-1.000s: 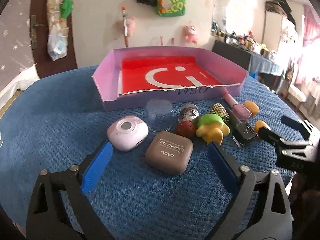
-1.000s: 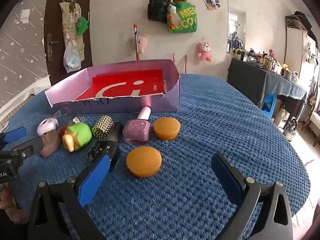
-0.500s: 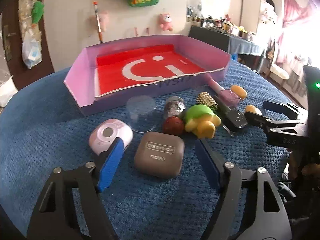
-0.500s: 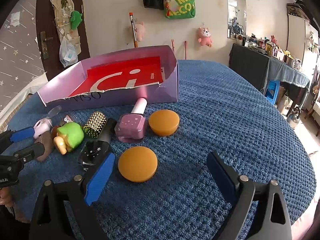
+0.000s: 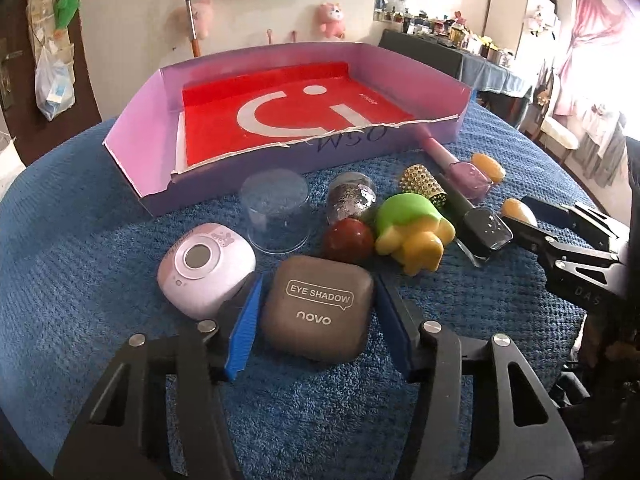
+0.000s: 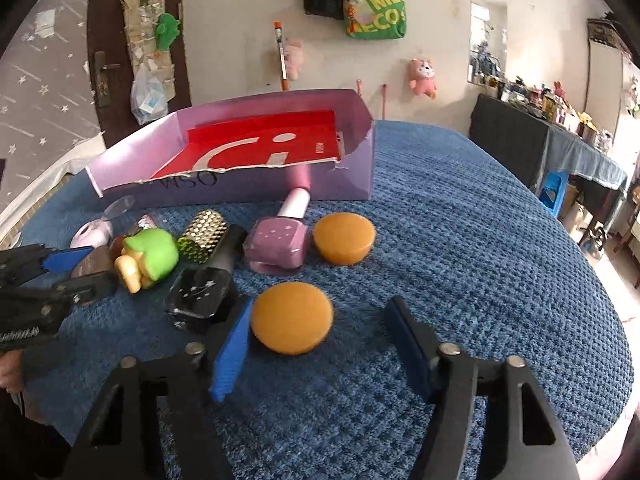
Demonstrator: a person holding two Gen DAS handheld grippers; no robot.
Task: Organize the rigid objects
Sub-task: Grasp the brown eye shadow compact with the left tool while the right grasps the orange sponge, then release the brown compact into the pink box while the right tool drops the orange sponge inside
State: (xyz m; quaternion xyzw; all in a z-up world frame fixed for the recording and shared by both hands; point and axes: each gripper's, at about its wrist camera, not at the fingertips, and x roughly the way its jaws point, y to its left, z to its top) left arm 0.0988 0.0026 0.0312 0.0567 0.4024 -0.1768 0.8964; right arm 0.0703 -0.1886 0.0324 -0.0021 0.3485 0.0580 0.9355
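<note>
A brown "EYE SHADOW" case (image 5: 318, 306) lies on the blue cloth between the blue pads of my left gripper (image 5: 320, 322), which is open around it; the pads stand close to its sides. My right gripper (image 6: 320, 338) is open, and an orange round puck (image 6: 293, 323) lies between its fingers, nearer the left pad. The purple box with a red floor (image 5: 280, 120) stands behind the objects and also shows in the right wrist view (image 6: 256, 160).
On the cloth lie a pink round case (image 5: 206, 268), a clear cup (image 5: 278, 210), a glitter jar (image 5: 352, 196), a red ball (image 5: 348, 240), a green-yellow toy (image 5: 412, 228), a gold cylinder (image 5: 422, 184), a black bottle (image 5: 482, 226), a purple nail polish (image 6: 280, 240), a second orange puck (image 6: 344, 237).
My left gripper moved forward and down until its pads flank the eye shadow case. My right gripper moved forward and down until its fingers straddle the orange puck.
</note>
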